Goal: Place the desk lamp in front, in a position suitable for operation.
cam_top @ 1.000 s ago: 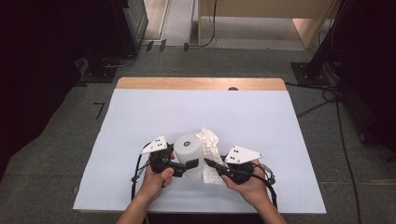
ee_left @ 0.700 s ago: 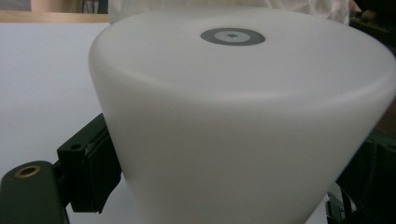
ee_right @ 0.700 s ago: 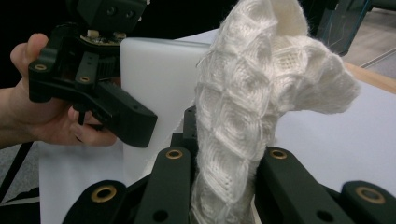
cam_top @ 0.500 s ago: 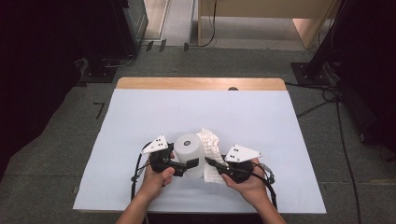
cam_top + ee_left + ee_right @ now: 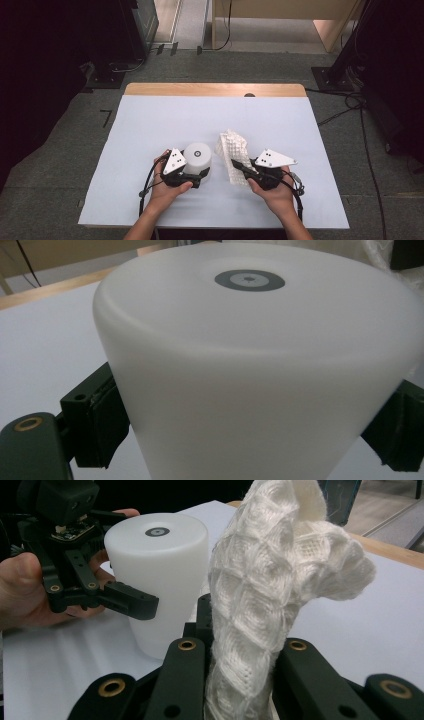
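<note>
Near the desk's (image 5: 150, 125) front edge, the left gripper (image 5: 202, 174) is clamping its fingers on a white cylinder (image 5: 198, 157); the right gripper (image 5: 239, 166), fingers nearly shut, is pinching a white knitted cloth (image 5: 234, 150) just beside it; wiping apparently not yet begun, cloth not visibly touching cylinder.

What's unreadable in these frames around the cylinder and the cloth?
- White cylinder: its base, cut off by the bottom edge of the left gripper view.
- White cloth: its pinched end, hidden between the right hand-held gripper jaws.
- Grey disc: its centre detail, too small in the high view.
</note>
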Demonstrator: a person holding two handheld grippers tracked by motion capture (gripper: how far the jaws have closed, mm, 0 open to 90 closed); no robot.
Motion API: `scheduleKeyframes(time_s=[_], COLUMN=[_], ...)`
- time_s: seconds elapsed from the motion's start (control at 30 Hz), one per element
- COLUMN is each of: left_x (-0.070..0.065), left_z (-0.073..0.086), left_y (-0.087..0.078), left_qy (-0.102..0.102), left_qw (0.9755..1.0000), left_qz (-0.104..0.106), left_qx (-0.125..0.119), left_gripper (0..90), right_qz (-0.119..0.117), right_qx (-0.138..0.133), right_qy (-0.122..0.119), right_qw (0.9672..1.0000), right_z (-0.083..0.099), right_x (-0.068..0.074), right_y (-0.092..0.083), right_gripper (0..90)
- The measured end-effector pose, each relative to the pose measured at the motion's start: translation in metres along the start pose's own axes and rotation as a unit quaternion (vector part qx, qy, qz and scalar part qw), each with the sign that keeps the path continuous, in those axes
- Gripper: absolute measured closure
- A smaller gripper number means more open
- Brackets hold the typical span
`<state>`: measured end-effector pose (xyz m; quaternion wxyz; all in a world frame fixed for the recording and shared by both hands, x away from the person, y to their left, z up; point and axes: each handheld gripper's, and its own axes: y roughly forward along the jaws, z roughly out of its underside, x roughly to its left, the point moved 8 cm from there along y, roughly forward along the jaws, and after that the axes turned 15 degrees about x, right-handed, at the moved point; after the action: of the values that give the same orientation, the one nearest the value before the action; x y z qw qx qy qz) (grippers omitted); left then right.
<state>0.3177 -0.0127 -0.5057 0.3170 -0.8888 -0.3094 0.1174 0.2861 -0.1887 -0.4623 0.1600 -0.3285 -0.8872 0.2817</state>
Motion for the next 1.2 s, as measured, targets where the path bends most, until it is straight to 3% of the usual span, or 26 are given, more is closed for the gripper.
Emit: scheduleKeyframes(time_s=[0.1, 0.27, 0.33, 0.4, 0.47, 0.53, 0.63, 0.7, 0.77, 0.8, 0.87, 0.9, 0.93, 1.03, 1.1, 1.2], left_x=[-0.001, -0.001, -0.005, -0.007, -0.009, -0.010, -0.011, -0.009, -0.006, -0.005, -0.004, -0.006, -0.008, -0.017, -0.023, -0.032], left_z=[0.001, 0.001, 0.000, -0.001, -0.002, -0.003, -0.003, -0.002, -0.002, -0.003, -0.006, -0.008, -0.010, -0.016, -0.020, -0.023], left_y=[-0.001, -0.004, -0.004, -0.001, 0.001, 0.002, 0.002, 0.001, -0.001, -0.003, -0.005, -0.007, -0.007, -0.012, -0.014, -0.015], left_qy=[-0.002, -0.034, -0.057, -0.086, -0.109, -0.107, -0.098, -0.089, -0.090, -0.091, -0.100, -0.100, -0.101, -0.096, -0.094, -0.073], left_qw=[1.0000, 0.9990, 0.9971, 0.9926, 0.9887, 0.9876, 0.9883, 0.9908, 0.9931, 0.9943, 0.9941, 0.9917, 0.9879, 0.9768, 0.9726, 0.9694], left_qz=[-0.007, -0.027, -0.046, -0.084, -0.102, -0.114, -0.115, -0.101, -0.073, -0.051, 0.023, 0.071, 0.112, 0.185, 0.207, 0.230], left_qx=[0.002, -0.011, -0.021, -0.017, -0.013, -0.012, -0.015, -0.015, -0.019, -0.023, -0.036, -0.038, -0.037, -0.047, -0.050, -0.046], left_gripper=[6.1, 1.6, 1.3, 1.3, 1.4, 3.0, 7.6, 7.9, 7.9, 8.0, 8.0, 8.0, 8.0, 8.0, 8.0, 8.0], right_qz=[0.000, 0.000, 0.001, 0.002, 0.002, 0.003, 0.005, 0.005, 0.006, 0.006, 0.003, 0.001, 0.000, -0.007, -0.010, -0.011], right_qx=[0.000, -0.001, -0.001, -0.003, -0.005, -0.006, -0.003, -0.006, -0.009, -0.010, -0.013, -0.015, -0.018, -0.024, -0.025, -0.023], right_qy=[0.000, 0.002, 0.007, 0.008, 0.012, 0.012, 0.012, 0.012, 0.012, 0.014, 0.011, 0.010, 0.005, -0.006, -0.013, -0.014], right_qw=[1.0000, 1.0000, 1.0000, 1.0000, 0.9999, 0.9999, 0.9999, 0.9999, 0.9999, 0.9998, 0.9998, 0.9998, 0.9998, 0.9997, 0.9996, 0.9996], right_z=[0.001, 0.002, 0.003, 0.003, 0.003, 0.004, 0.005, 0.004, 0.003, 0.003, 0.000, -0.002, -0.005, -0.013, -0.016, -0.016], right_x=[-0.001, -0.003, -0.004, -0.005, -0.006, -0.007, -0.008, -0.008, -0.008, -0.007, -0.005, -0.002, 0.000, 0.010, 0.015, 0.018], right_y=[0.001, 0.000, -0.001, -0.002, -0.002, -0.001, -0.001, -0.002, -0.003, -0.004, -0.006, -0.007, -0.008, -0.009, -0.008, -0.003], right_gripper=[79.7, 79.7, 79.6, 79.6, 79.7, 79.6, 79.6, 79.7, 79.7, 79.6, 79.6, 79.6, 79.6, 79.6, 79.6, 79.6])
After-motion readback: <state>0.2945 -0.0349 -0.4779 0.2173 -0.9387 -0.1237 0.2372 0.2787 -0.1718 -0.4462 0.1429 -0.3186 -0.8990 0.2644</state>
